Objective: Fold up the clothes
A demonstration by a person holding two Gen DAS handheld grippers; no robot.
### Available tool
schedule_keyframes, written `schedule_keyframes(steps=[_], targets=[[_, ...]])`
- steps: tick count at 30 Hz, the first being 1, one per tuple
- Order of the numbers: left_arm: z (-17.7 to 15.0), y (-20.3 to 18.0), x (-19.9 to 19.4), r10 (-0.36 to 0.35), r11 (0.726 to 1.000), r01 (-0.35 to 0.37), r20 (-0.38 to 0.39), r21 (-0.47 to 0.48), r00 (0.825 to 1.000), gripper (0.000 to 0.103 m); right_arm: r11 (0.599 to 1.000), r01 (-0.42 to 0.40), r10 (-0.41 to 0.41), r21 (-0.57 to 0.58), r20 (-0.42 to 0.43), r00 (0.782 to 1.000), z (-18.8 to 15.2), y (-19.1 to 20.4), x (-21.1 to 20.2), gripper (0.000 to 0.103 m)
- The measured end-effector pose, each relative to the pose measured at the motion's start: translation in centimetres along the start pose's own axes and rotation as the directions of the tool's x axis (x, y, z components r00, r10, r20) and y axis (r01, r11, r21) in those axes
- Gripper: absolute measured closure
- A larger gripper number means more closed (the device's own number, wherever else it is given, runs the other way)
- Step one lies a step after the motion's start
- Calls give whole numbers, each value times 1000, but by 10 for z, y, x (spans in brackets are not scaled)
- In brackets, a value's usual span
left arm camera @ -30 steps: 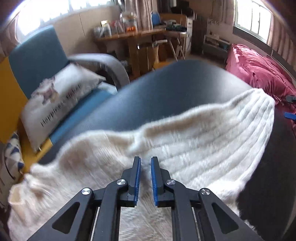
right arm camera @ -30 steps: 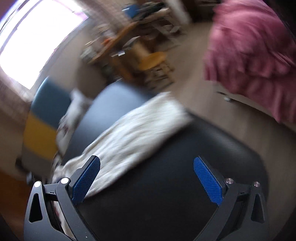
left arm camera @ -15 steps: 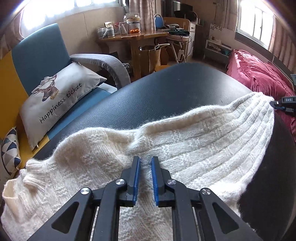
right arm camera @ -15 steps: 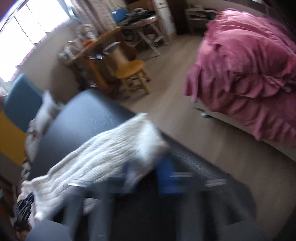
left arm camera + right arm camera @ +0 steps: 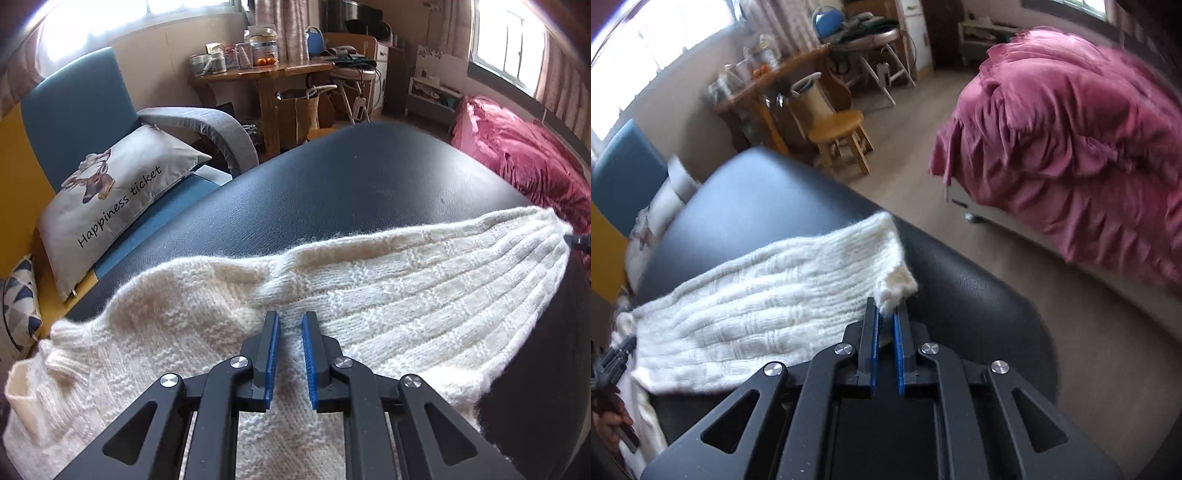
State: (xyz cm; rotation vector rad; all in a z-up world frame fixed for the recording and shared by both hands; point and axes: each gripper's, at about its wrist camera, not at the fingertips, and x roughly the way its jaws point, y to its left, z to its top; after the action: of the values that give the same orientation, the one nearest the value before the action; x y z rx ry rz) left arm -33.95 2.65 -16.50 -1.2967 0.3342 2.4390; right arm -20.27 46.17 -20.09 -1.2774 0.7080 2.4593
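Right wrist view shows the right gripper pinched onto the near corner of the cream knitted sweater, which lies flattened across the dark padded table. Only a small tuft of the corner sits between the blue pads, close to their tips. That shallow bite is the main risk: a loose, fuzzy knit can slide out of such a hold once the corner is lifted, and the fold would drop short or crooked.

From the left wrist view, the left gripper hovers low over the middle of the sweater, its fingers set narrow with a slim gap and knit visible behind it; whether any fabric is caught there cannot be told. If it is not pinning or gripping the cloth, a pull from the right could drag the whole garment across the smooth table rather than fold it.

The sweater's far left end, by the collar, reaches the table edge, so a careless tug could slip it off toward the cushion.
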Motion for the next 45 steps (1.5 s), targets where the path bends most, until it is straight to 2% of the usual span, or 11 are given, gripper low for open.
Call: schedule_keyframes(steps=[2, 4, 7, 10, 15, 20, 30, 34, 38, 43, 45], targets=[[2, 7, -6, -25, 999, 25, -10, -29, 1000, 89, 998, -34, 34, 58, -5, 999, 4, -9, -3, 86], [-1, 15, -21, -79, 994, 80, 18, -69, 997, 87, 999, 27, -27, 32, 22, 999, 6, -10, -17, 72], [-14, 10, -52, -170, 985, 172, 73, -16, 983, 87, 990, 125, -116, -70, 117, 986, 6, 4, -46, 68], [-36, -12, -70, -244, 968, 239, 65, 74, 968, 87, 965, -9, 40, -262, 113, 993, -2, 52, -62, 67], [-73, -46, -83, -289, 949, 281, 38, 146, 957, 87, 805, -163, 162, -571, -53, 985, -38, 160, -34, 61], [-101, -55, -77, -302, 943, 302, -25, 137, 953, 87, 700, -172, 98, -693, -145, 984, -66, 228, 18, 57], [-113, -37, -91, -331, 944, 331, 14, 12, 944, 87, 706, -72, -36, -705, -136, 990, -73, 230, 42, 50], [-110, -11, -109, -300, 952, 302, 67, -39, 952, 87, 730, -135, 73, -670, -120, 990, -66, 245, 16, 40], [-114, 21, -112, -267, 953, 275, 81, -125, 960, 86, 667, -329, 238, -669, -227, 944, -71, 284, 1, 22], [-137, 32, -99, -239, 959, 239, 22, -153, 971, 86, 645, -454, 255, -615, -387, 886, -73, 333, 39, 22], [-149, 34, -93, -240, 958, 238, 5, -158, 971, 86, 657, -420, 201, -626, -391, 898, -75, 346, 63, 22]])
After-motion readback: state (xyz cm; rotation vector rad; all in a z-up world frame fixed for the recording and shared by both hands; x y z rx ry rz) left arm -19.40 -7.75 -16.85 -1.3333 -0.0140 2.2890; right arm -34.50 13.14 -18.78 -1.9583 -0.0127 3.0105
